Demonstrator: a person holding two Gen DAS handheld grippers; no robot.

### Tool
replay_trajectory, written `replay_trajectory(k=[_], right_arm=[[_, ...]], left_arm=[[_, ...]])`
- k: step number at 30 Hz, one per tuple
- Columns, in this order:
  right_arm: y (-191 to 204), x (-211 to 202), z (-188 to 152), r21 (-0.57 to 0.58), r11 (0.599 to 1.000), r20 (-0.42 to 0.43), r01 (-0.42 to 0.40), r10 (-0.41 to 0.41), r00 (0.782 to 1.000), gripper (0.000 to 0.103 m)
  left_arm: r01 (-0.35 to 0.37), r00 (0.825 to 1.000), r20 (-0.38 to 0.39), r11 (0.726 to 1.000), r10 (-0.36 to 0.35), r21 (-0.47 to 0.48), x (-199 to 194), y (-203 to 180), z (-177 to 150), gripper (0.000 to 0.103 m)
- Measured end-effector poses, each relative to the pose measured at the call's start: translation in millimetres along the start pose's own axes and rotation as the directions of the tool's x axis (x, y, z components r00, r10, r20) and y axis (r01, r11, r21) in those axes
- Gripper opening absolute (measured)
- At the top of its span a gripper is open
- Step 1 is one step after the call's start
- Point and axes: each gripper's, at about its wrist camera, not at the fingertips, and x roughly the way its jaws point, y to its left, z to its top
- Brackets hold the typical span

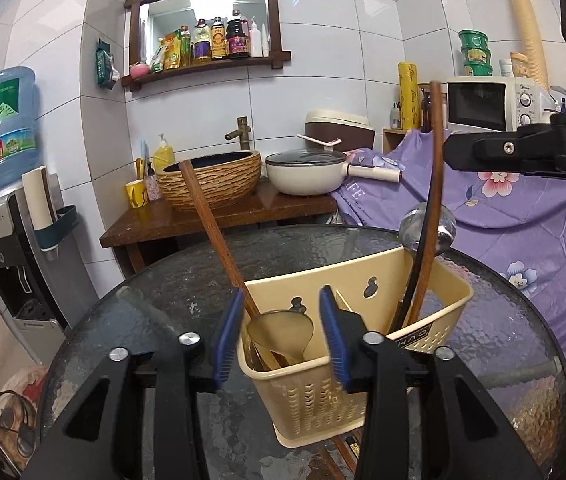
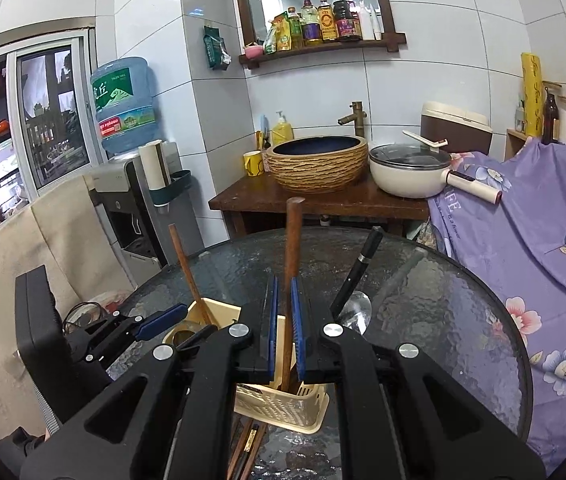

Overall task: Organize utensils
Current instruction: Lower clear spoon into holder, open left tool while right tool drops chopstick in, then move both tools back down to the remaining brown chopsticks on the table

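Now the yellow basket (image 1: pixel 363 360) sits on the round glass table (image 1: pixel 187 280), with holes in its sides. The left gripper (image 1: pixel 279 336) is just over the near left corner of the basket, and its blue pads (image 1: pixel 227 340) are wide apart with nothing between them. Under it, in the left part of the basket, a gold ladle (image 1: pixel 283 332) leans to the left on its long wood handle. In the right part stand a wood stick (image 1: pixel 427 216) and a black handle (image 1: pixel 415 272), with a shiny silver ladle (image 1: pixel 443 228) just behind them. The right gripper (image 2: pixel 285 320) is over the basket (image 2: pixel 283 404) too. Its pads (image 2: pixel 271 320) are nearly shut, one on each side of the upright wood stick (image 2: pixel 293 240), but it is hard to tell if they press on it. The black handle (image 2: pixel 357 272) tilts to the right beside it, with the silver ladle (image 2: pixel 357 312) low behind. Some chopsticks (image 2: pixel 249 444) lie under the glass near the basket. The left gripper (image 2: pixel 155 320) shows at the left, open. Behind the table are a sink bowl (image 2: pixel 317 162) and a white pot (image 2: pixel 411 172).
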Motion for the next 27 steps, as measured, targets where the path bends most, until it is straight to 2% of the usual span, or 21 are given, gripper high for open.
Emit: replay_trajectory(k=[1,2,6,8,10,11,15,16,19,23,27], right_arm=[[-0.2,-1.3,-0.7,0.000,1.000,0.009,0.001,-0.001,1.000,0.008],[0.2,-2.6,-0.7,-0.005,1.000,0.015,0.002,-0.002,1.000,0.008],[5.9,-16.0,-2.6,-0.049,0.998,0.062,0.026,-0.023,0.998,0.009],[6.0,-24.4,-4.9,-0.047,0.999,0.083,0.027,-0.023,0.996,0.021],[3.6,-34.6,-8.6,-0.026,0.999,0.111,0.030,-0.027,0.994,0.056],[2.7,-40.7,-12.4,-0.012,0.999,0.126,0.036,-0.035,0.991,0.061],[9.2,-59.0,-33.5,-0.038,0.998,0.145,0.052,-0.046,0.988,0.064],[10.9,-62.5,-39.2,-0.044,0.998,0.147,0.051,-0.044,0.988,0.069],[16.2,-70.2,-60.9,-0.058,0.998,0.128,0.035,-0.028,0.991,0.073],[24.9,-58.3,-102.7,-0.089,0.996,0.016,0.012,-0.011,1.000,0.076],[30.2,-32.4,-147.3,-0.097,0.995,-0.131,0.018,-0.031,0.991,0.076]], left_arm=[[-0.005,1.000,0.010,1.000,0.005,0.000,-1.9,-0.2,0.7,0.065],[-0.015,0.999,0.033,1.000,0.015,0.000,-6.6,-0.1,1.3,0.075],[-0.018,0.996,0.088,1.000,0.018,-0.010,-26.2,2.7,3.6,0.086],[-0.020,0.994,0.103,1.000,0.021,-0.019,-36.2,3.8,1.6,0.091],[-0.010,0.994,0.105,0.999,0.014,-0.033,-47.6,6.1,-3.2,0.096],[-0.008,0.995,0.103,0.999,0.012,-0.039,-51.3,6.5,-5.2,0.096],[0.001,0.998,0.061,0.998,0.002,-0.057,-69.0,9.9,-20.8,0.097],[-0.003,0.999,0.050,0.998,0.006,-0.061,-72.0,10.0,-24.4,0.097],[-0.016,1.000,0.006,0.994,0.016,-0.104,-80.6,15.7,-42.2,0.097],[-0.045,0.996,-0.081,0.984,0.031,-0.175,-85.5,26.3,-73.7,0.096],[-0.088,0.984,-0.169,0.971,0.050,-0.224,-88.8,34.9,-105.8,0.096]])
